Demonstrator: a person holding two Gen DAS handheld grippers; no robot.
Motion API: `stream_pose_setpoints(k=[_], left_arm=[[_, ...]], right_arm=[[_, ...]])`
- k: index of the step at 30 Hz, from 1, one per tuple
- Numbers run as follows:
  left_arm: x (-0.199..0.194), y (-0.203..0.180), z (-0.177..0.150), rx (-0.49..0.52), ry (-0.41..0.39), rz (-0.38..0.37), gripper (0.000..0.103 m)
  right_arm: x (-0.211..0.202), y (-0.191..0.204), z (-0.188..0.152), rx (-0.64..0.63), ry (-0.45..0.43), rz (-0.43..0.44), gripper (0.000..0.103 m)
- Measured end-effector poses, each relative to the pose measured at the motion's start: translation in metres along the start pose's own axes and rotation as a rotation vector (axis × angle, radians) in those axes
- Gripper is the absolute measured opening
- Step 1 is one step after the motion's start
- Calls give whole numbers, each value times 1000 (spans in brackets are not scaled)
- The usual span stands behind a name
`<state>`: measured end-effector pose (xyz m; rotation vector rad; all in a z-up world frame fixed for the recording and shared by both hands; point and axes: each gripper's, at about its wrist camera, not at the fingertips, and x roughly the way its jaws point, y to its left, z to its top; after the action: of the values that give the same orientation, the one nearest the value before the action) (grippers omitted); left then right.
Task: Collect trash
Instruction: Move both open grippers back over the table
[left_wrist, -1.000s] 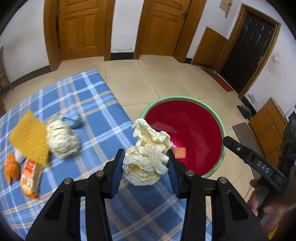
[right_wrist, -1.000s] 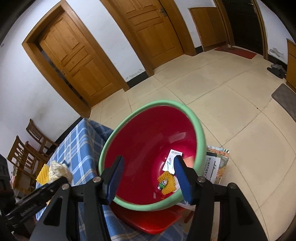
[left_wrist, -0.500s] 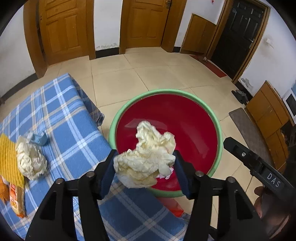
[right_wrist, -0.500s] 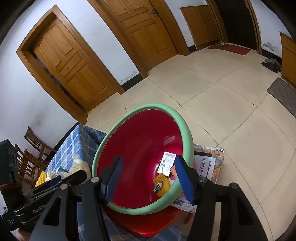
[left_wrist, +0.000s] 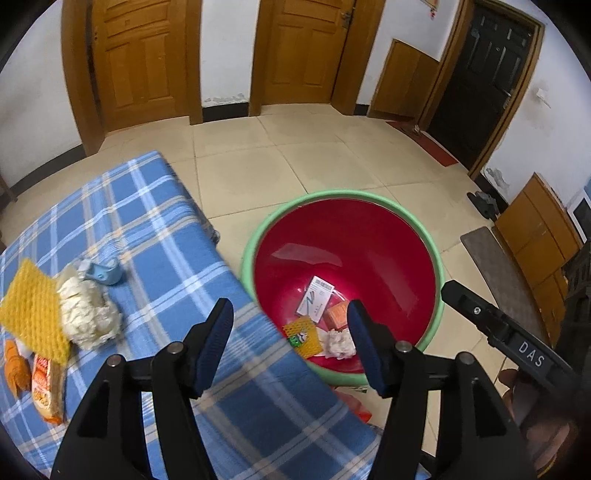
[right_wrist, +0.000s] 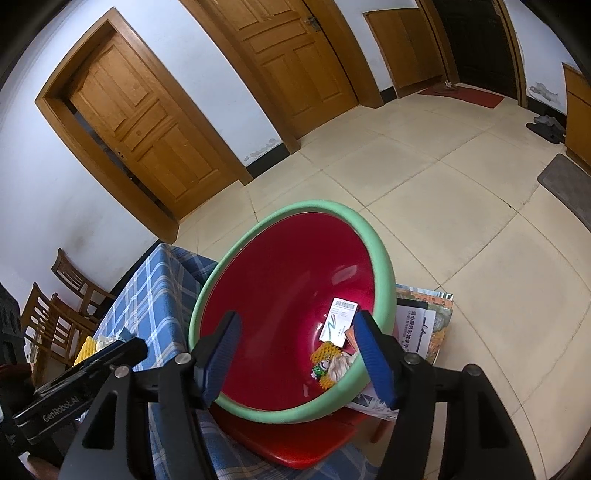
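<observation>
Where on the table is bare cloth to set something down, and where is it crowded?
Bare: the cloth from the basin edge to the blue scrap, and beyond it. Crowded: the left edge, with paper wad, yellow sponge and wrapper.

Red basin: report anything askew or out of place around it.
The red basin sits tilted, leaning on a red stool beside the table. Printed papers lie on the floor behind it, outside the basin. Nothing looks spilled.
</observation>
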<state>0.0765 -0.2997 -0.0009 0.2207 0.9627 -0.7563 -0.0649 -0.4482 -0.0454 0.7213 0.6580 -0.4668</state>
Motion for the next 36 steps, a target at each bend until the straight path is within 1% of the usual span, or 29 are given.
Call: stream_pose_setpoints(k=[11,23,29,31,36], left_arm=[[-39,59,-9,-109,-65,83,64],[-72,135,-32,-244,-108,171,64],[-86,175,-48,-312,-118,221,64],[-89,189,-54,-334,-118,250,64],[-92,222,-72,-382,-97,306,64]], right_arm=[[0,15,-3,-33,12,13,71],[1,46,-11,-93,27,22,74],[5,67,-18,-136,44,29,74],[5,73,-20,-148,47,36,75],[5,88,-24,-180,53,60,76]])
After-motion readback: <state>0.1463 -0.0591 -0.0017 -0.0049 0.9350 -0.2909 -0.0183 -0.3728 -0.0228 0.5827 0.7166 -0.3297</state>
